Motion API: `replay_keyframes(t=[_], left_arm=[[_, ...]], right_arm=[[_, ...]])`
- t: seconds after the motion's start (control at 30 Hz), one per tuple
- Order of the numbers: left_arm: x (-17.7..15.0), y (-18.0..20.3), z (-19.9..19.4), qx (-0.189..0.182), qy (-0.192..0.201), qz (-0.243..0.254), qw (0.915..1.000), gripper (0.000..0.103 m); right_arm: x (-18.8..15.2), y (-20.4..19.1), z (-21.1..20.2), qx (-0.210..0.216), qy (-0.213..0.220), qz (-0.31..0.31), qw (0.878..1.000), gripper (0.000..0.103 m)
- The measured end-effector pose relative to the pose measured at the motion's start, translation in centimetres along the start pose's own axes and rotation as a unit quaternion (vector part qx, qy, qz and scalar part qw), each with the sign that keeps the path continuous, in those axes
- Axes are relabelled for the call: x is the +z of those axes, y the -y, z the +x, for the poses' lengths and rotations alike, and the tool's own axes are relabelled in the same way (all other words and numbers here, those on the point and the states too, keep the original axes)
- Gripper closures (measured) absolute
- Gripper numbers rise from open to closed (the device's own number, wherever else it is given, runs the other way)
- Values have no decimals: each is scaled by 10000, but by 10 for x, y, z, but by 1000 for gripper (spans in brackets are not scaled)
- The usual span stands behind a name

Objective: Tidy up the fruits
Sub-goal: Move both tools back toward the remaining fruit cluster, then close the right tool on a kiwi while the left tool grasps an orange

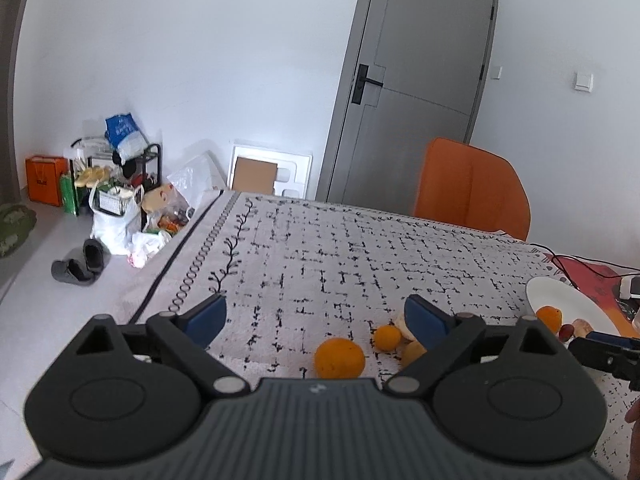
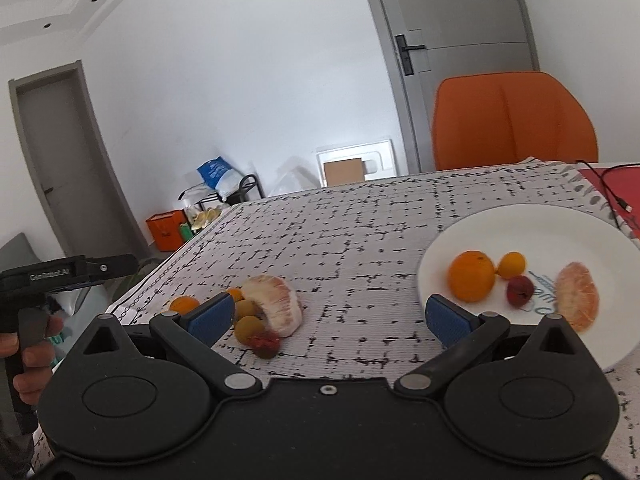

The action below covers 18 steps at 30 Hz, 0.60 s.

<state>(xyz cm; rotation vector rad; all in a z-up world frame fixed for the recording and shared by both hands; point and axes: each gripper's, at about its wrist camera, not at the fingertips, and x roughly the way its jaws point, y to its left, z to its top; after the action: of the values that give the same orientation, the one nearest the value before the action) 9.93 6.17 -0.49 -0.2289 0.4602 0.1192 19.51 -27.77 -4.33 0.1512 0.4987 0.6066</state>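
Note:
A white plate on the patterned tablecloth holds an orange, a small kumquat, a red fruit and a pomelo segment. Left of it on the cloth lie a peeled pomelo piece, small green-yellow fruits, a red fruit and an orange. My right gripper is open and empty, above the cloth between pile and plate. My left gripper is open and empty, just behind an orange and a kumquat. The plate shows at right.
An orange chair stands at the table's far side. A black cable lies on a red mat by the plate. Bags, a rack and slippers clutter the floor left of the table. A grey door is behind.

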Motion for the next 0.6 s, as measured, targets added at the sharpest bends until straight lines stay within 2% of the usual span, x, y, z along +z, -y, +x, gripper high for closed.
replay_keyframes(t=[0.2,0.37,0.5,0.6], left_arm=[[-9,-6,12,-57,-173,-113,9998,24],[-14,-7,21,-140,-277,-169,9994,32],[-18,-4,30,-206,-395,-142,9989,36],[-21,-1,37,-239,-476,-124,9985,38]], right_arm=[[0,-11,10,71,-67,-119,9999,4],[0,-23,22,185,-214,-247,9993,19],[-2,-30,32,184,-317,-359,9987,25],[-3,-35,38,193,-389,-401,9983,33]])
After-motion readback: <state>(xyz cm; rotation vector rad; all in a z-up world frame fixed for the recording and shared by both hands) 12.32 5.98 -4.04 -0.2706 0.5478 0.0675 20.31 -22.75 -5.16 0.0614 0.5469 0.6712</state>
